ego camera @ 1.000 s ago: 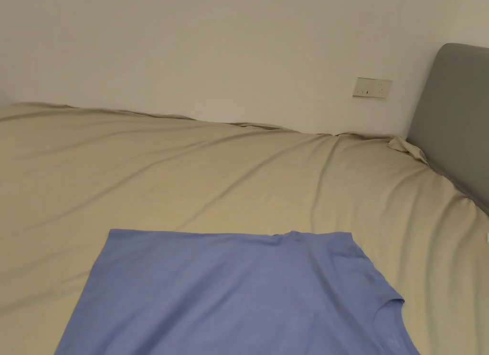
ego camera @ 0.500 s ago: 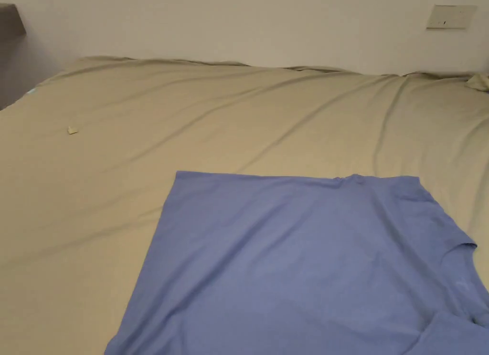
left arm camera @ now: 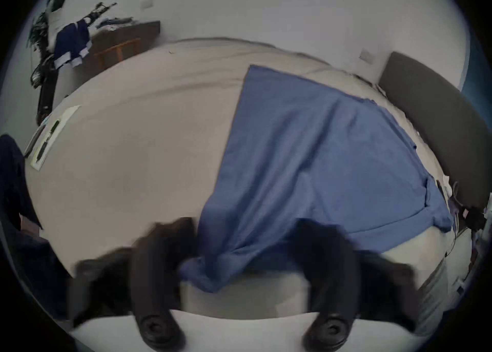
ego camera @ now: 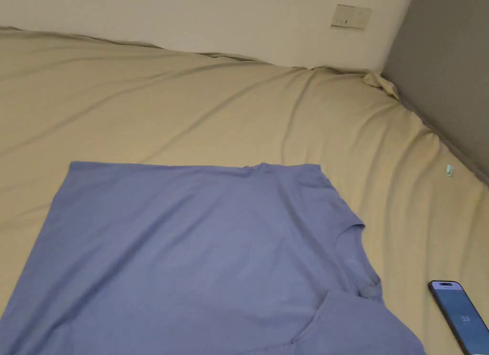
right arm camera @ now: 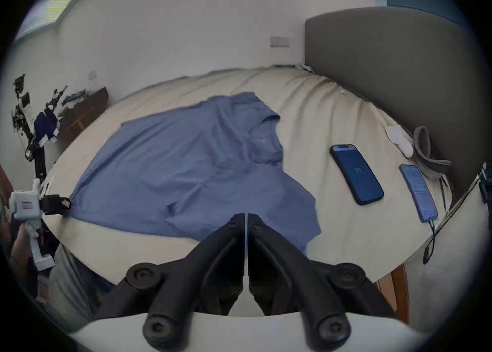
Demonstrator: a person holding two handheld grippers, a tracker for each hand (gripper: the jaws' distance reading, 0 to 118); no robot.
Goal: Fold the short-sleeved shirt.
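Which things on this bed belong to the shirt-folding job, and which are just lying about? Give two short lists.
Part of the job:
blue shirt
left hand-held gripper, jaws apart around the shirt's corner
right hand-held gripper, jaws closed at the shirt's near edge

Just lying about:
dark phone
second phone with its cable
grey band

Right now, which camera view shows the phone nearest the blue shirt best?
The right gripper view: the phone lies whole on the bed sheet, right of the blue shirt. In the head view the picture's edge cuts it. In the left gripper view I cannot make it out.
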